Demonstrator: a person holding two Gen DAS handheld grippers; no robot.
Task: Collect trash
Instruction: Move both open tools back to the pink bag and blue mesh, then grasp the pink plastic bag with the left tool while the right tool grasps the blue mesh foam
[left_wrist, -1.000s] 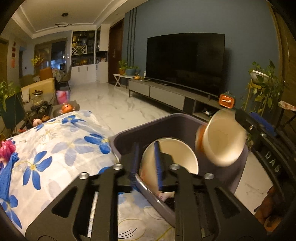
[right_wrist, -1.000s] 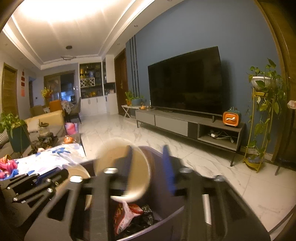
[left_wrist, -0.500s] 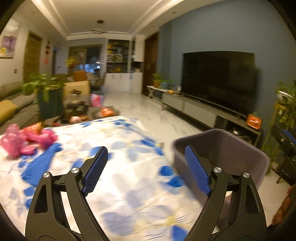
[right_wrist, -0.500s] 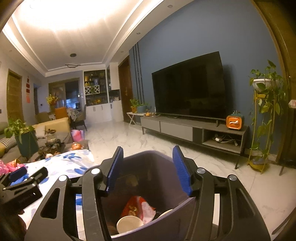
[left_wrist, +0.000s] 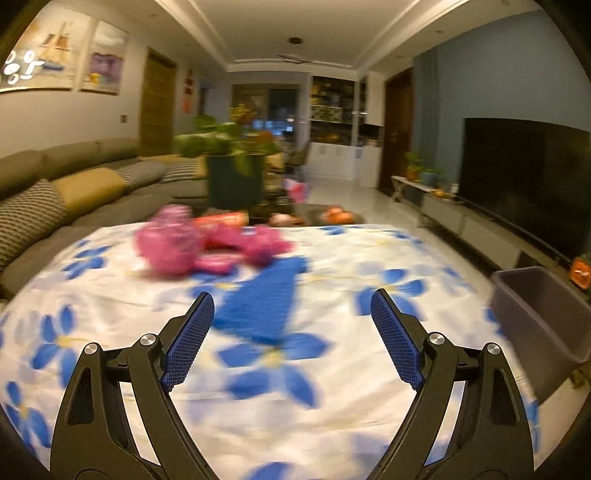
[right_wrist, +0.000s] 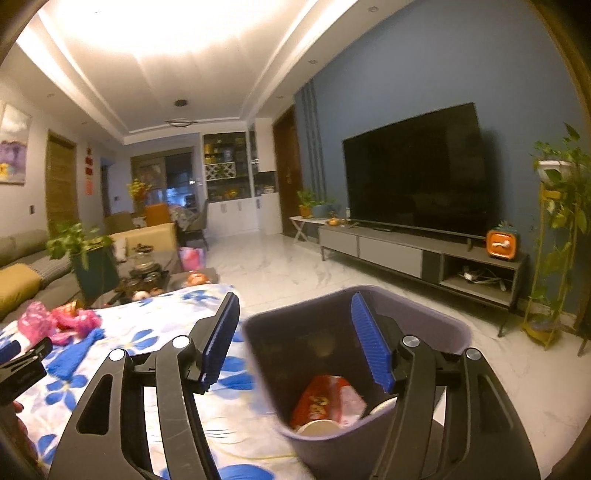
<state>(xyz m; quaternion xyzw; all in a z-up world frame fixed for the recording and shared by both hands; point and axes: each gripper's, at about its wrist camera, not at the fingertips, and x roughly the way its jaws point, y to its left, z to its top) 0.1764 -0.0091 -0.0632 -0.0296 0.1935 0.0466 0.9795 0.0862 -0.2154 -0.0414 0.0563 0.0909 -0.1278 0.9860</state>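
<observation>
A grey trash bin (right_wrist: 436, 334) stands at the table's right edge, holding a red snack wrapper (right_wrist: 321, 400) and paper cups (right_wrist: 316, 428). My right gripper (right_wrist: 293, 341) hangs over the bin's rim, jaws opening with nothing between them. My left gripper (left_wrist: 291, 334) is open and empty above the floral tablecloth (left_wrist: 110, 302), facing a blurred pink bag pile (left_wrist: 177, 247) and a blue cloth (left_wrist: 266, 299). The bin (left_wrist: 543, 317) sits far right in the left wrist view. The left gripper (right_wrist: 22, 363) shows at the right wrist view's left edge.
A red wrapper (left_wrist: 221, 221) lies behind the pink pile. Beyond the table are a potted plant (left_wrist: 232, 177), a sofa (left_wrist: 55, 192) on the left, a low tea table with small items, and a TV unit (right_wrist: 417, 251) along the blue wall.
Both grippers released paper cups into the bin and opened. The left gripper swung left from the bin toward the pink pile. The right gripper drew back a little over the bin.
</observation>
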